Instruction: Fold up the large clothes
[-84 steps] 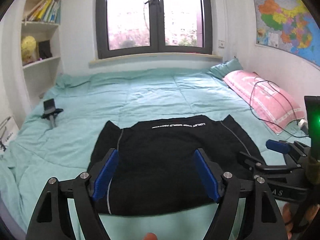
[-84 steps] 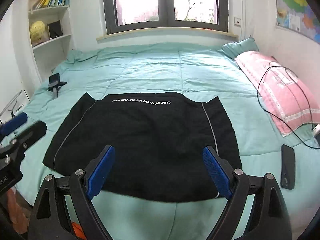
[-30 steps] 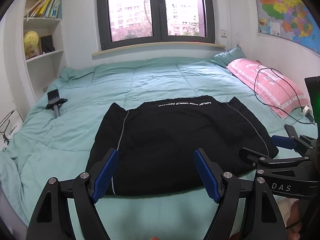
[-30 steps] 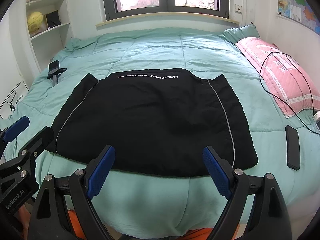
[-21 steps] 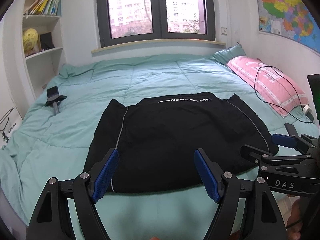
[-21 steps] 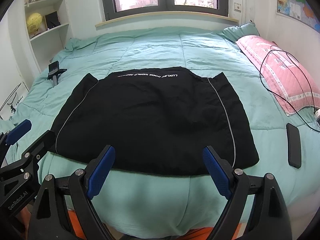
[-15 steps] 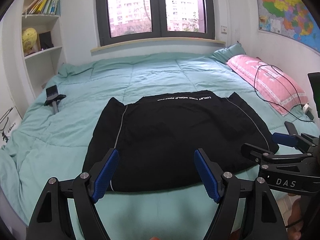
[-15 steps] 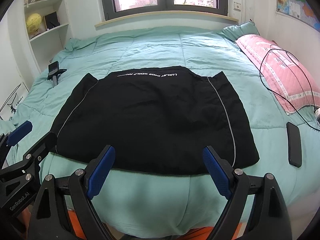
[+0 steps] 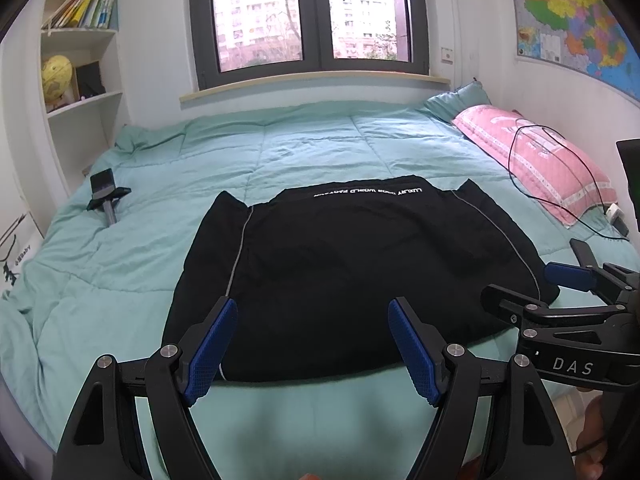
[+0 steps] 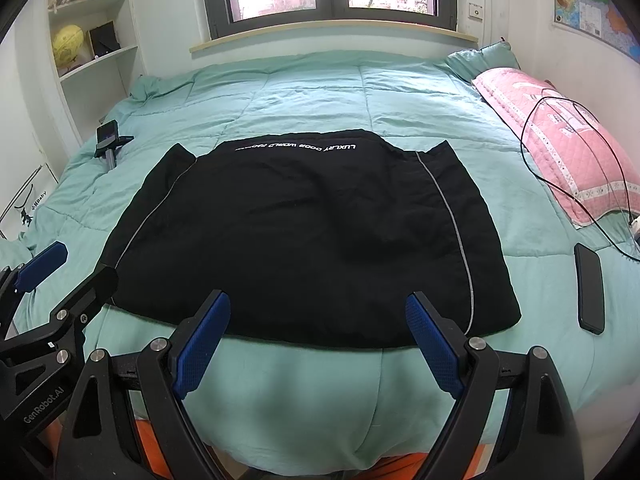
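Observation:
A black garment (image 9: pixel 352 272) with grey piping and white lettering lies folded flat on the teal bed (image 9: pixel 304 148); it also shows in the right wrist view (image 10: pixel 308 232). My left gripper (image 9: pixel 312 344) is open and empty, held off the near edge of the bed in front of the garment's near hem. My right gripper (image 10: pixel 316 340) is open and empty, also held back from the near hem. Each gripper shows at the edge of the other's view: the right one (image 9: pixel 532 288), the left one (image 10: pixel 68 268).
A pink pillow (image 9: pixel 536 160) with a black cable (image 9: pixel 520 148) lies at the right. A black phone (image 10: pixel 589 293) lies on the bed right of the garment. A small black stand (image 9: pixel 106 196) lies at the left. Shelves (image 9: pixel 80 36) stand at the far left.
Both grippers have pulled back from the garment toward the foot of the bed and risen a little. They stay open. The garment has not moved.

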Demonstrator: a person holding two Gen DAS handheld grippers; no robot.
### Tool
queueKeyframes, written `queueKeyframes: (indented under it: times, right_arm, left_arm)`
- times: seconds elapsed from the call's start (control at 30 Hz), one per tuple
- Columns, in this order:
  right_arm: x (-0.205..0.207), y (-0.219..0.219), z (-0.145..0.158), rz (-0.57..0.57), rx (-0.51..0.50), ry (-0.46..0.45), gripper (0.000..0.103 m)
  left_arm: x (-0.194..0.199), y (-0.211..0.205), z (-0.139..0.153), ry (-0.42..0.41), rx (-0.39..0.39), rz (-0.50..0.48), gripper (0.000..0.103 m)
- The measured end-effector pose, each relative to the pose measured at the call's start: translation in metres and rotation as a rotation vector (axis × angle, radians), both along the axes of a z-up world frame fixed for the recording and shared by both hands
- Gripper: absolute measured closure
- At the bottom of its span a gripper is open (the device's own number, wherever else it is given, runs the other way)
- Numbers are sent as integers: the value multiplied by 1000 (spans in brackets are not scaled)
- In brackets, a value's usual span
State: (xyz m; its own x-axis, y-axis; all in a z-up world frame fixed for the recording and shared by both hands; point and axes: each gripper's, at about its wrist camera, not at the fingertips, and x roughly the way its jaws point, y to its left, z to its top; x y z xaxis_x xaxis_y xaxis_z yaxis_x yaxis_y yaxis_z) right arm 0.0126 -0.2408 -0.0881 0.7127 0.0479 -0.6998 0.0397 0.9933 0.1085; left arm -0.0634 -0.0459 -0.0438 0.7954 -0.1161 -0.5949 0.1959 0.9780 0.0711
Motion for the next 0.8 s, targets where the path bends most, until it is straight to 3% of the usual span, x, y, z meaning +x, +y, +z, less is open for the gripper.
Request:
queueKeyframes:
  times: [0.8]
  right_arm:
    - [13, -7, -13, -8, 14, 32, 12]
  left_arm:
    - [14, -5, -13, 32, 32, 2, 24]
